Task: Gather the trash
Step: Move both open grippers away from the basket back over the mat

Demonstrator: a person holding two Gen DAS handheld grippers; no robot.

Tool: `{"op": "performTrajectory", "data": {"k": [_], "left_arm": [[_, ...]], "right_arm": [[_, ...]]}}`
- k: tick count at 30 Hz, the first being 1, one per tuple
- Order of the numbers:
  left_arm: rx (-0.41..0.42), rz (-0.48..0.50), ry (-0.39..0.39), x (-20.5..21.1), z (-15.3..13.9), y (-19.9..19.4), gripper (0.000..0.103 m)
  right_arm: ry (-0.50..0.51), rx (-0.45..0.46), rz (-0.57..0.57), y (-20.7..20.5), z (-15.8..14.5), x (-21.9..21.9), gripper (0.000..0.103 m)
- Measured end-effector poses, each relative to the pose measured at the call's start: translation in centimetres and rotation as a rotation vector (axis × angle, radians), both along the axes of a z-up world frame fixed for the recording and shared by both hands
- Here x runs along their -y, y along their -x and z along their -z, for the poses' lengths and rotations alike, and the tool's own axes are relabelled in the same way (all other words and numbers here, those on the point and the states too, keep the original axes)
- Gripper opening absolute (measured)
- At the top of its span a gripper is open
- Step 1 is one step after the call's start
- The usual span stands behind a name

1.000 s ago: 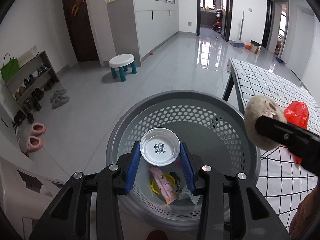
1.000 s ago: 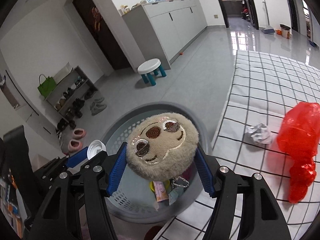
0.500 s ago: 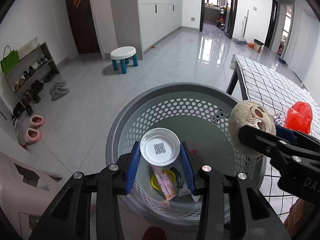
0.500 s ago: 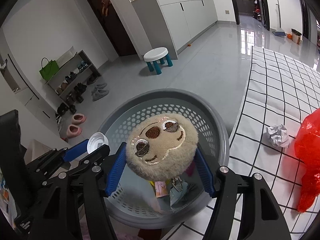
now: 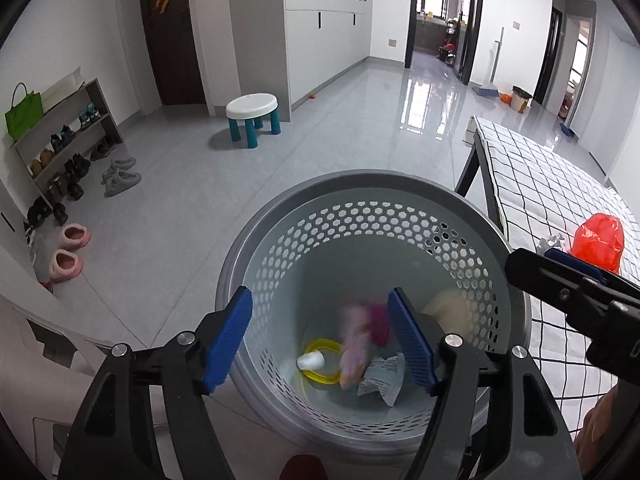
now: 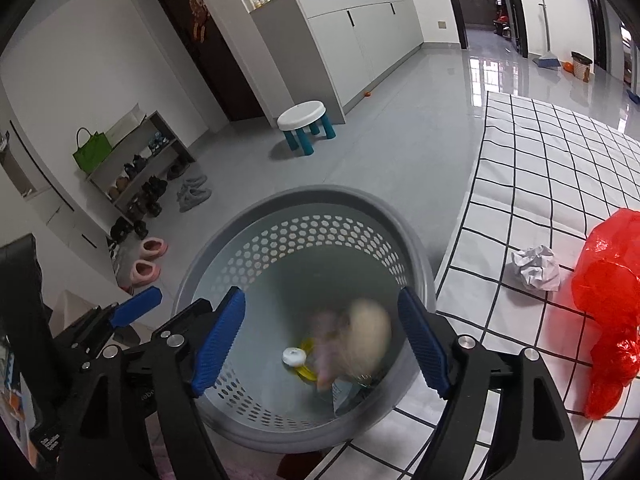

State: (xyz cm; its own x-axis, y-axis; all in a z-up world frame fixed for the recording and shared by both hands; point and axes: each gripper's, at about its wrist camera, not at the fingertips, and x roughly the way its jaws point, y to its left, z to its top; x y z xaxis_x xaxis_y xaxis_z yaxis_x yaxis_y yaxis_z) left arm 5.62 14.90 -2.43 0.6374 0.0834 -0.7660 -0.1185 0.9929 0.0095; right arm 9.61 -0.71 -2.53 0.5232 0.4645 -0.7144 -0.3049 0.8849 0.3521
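A grey perforated bin (image 5: 376,184) (image 6: 304,196) stands beside the checked table. My left gripper (image 5: 320,340) is open and empty above its rim. My right gripper (image 6: 320,338) is open and empty above the bin too. A beige plush face (image 6: 366,338) (image 5: 448,306) is blurred inside the bin. A small white lid (image 5: 310,361) (image 6: 293,357) lies on the bin floor beside a yellow ring (image 5: 320,376), a pink wrapper (image 5: 354,352) and a crumpled receipt (image 5: 380,378). A crumpled paper ball (image 6: 534,266) and a red plastic bag (image 6: 612,292) (image 5: 598,236) lie on the table.
The checked table (image 6: 540,152) runs along the right. On the floor are a white stool with teal legs (image 5: 254,114), a shoe rack (image 5: 56,148) with a green bag, pink slippers (image 5: 66,254) and grey shoes. A grey cabinet stands at the back.
Both grippers have opened. The white lid has dropped from the left gripper and the plush face from the right gripper into the bin.
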Motion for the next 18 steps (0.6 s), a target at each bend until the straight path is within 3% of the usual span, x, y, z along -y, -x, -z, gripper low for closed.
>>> {"op": "performTrajectory", "data": {"k": [18], "left_arm": [[0.001, -0.003, 0.006, 0.13, 0.07, 0.01, 0.071]], "right_arm": [[-0.005, 0.008, 0.005, 0.7, -0.4, 0.26, 0.075]]}}
